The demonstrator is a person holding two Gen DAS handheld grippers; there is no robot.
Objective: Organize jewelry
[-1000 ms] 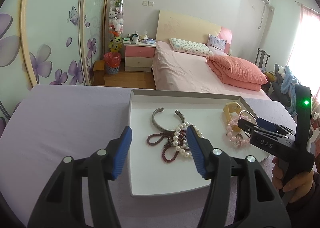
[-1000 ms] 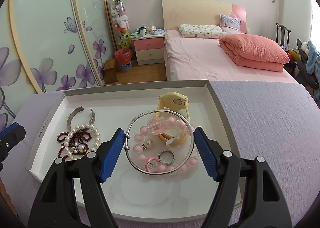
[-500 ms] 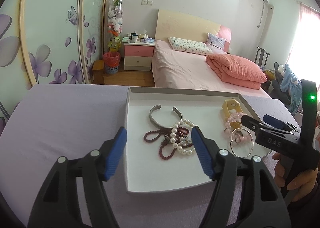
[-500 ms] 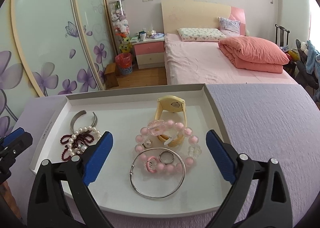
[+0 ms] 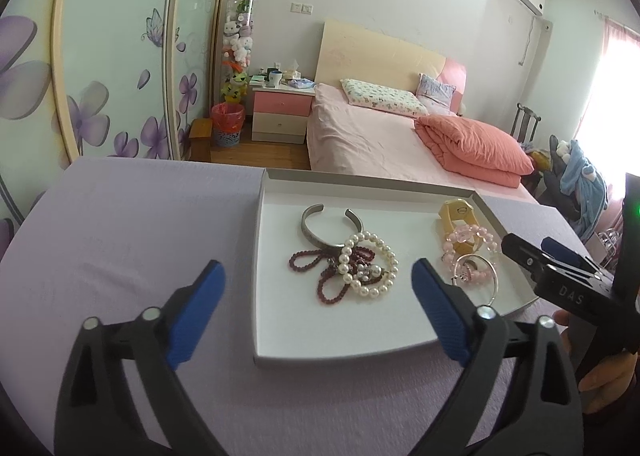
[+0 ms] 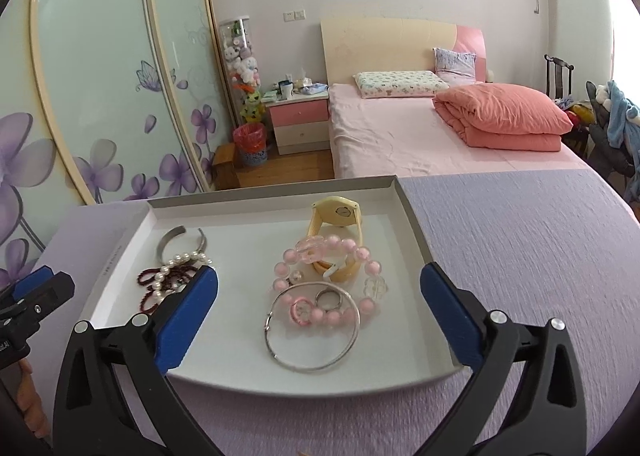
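Both grippers have just been opening and stand wide, nothing between the pads. The right gripper (image 6: 318, 312) hangs over the near edge of the tray (image 6: 132, 248), the silver bangle (image 6: 312, 326) lying flat straight ahead of it in the tray, overlapping the pink beads (image 6: 328, 276). The left gripper (image 5: 318, 310) faces the pearls (image 5: 368, 268), tangled with dark red beads, so the bangle is the right's to take. The right fingertip hides part of that tangle

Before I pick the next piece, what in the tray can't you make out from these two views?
- Dark red bead strand: right wrist view, near end hidden behind the right hand-held gripper finger.
- Silver bangle: left wrist view, partly behind the left hand-held gripper finger.
- Yellow watch face: too small to read.
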